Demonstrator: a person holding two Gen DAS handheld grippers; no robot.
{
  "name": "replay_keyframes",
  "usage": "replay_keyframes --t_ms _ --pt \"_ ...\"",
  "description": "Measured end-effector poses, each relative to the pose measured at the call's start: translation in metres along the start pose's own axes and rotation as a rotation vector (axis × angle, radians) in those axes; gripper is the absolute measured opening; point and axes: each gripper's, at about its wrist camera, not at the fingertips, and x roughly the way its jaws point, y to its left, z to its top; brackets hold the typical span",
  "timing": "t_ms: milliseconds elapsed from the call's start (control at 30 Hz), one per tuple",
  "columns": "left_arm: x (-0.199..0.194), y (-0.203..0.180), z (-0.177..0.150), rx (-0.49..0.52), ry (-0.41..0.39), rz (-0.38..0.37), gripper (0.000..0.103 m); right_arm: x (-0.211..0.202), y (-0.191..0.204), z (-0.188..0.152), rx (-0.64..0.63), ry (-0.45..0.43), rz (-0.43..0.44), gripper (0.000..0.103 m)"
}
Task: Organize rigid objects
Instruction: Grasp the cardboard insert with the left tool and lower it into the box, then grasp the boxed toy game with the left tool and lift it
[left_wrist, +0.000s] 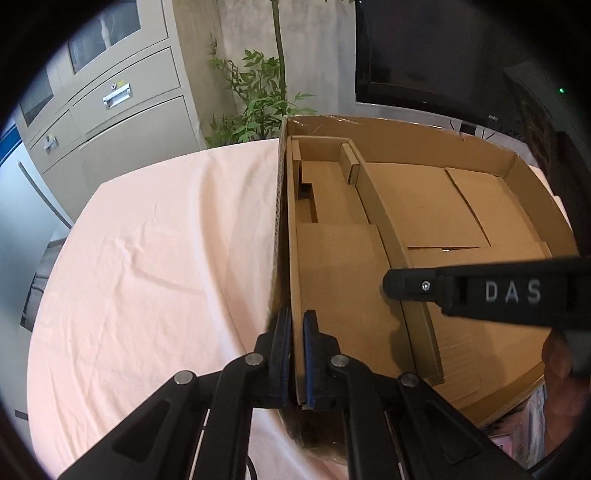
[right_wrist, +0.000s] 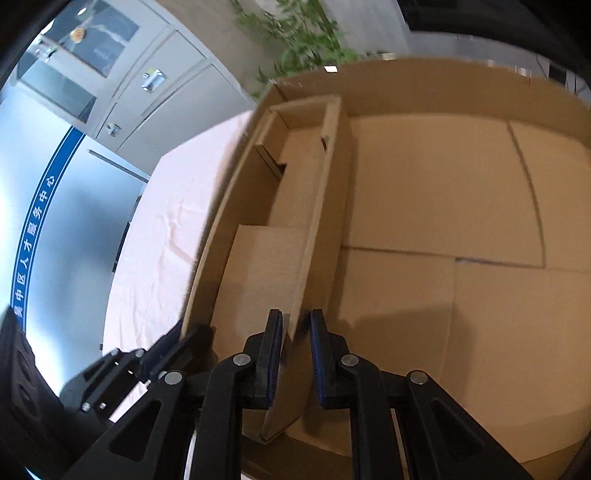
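Observation:
A large open cardboard box (left_wrist: 424, 129) lies on a table with a pale pink cloth (left_wrist: 147, 258). A long cardboard divider (left_wrist: 384, 229) runs front to back inside it. My left gripper (left_wrist: 297, 325) is shut on the box's left wall (left_wrist: 282, 221) near the front. The right gripper's finger (left_wrist: 406, 288) reaches in from the right, over the divider. In the right wrist view my right gripper (right_wrist: 295, 328) straddles the divider (right_wrist: 317, 221), with a small gap showing between the pads and the card. The left gripper (right_wrist: 166, 354) shows at the box wall (right_wrist: 221, 221).
A small cardboard insert (left_wrist: 325, 162) sits in the box's far left compartment. Loose flat flaps (left_wrist: 465, 206) cover the box floor. Grey metal cabinets (left_wrist: 110, 110), a potted plant (left_wrist: 258, 92) and a dark monitor (left_wrist: 424, 55) stand behind the table.

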Motion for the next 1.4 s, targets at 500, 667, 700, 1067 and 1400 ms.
replay_keyframes --t_ms 500,667,700,1067,1400 --pt "0.009 0.021 -0.008 -0.062 0.073 -0.018 0.031 -0.065 -0.071 -0.042 0.109 -0.113 0.082 0.057" --pt "0.001 0.017 -0.017 -0.074 0.082 -0.057 0.01 -0.142 -0.074 -0.102 0.007 -0.241 -0.016 0.081" --pt "-0.003 0.014 -0.022 -0.066 0.079 -0.049 0.01 -0.151 -0.071 -0.116 -0.014 -0.248 -0.022 0.087" --pt "-0.122 0.003 -0.075 -0.134 -0.148 -0.111 0.082 -0.204 -0.108 -0.26 -0.096 -0.186 0.186 0.103" --pt "-0.125 -0.078 -0.139 -0.078 0.132 -0.371 0.066 -0.213 -0.068 -0.344 -0.332 -0.073 0.239 0.103"
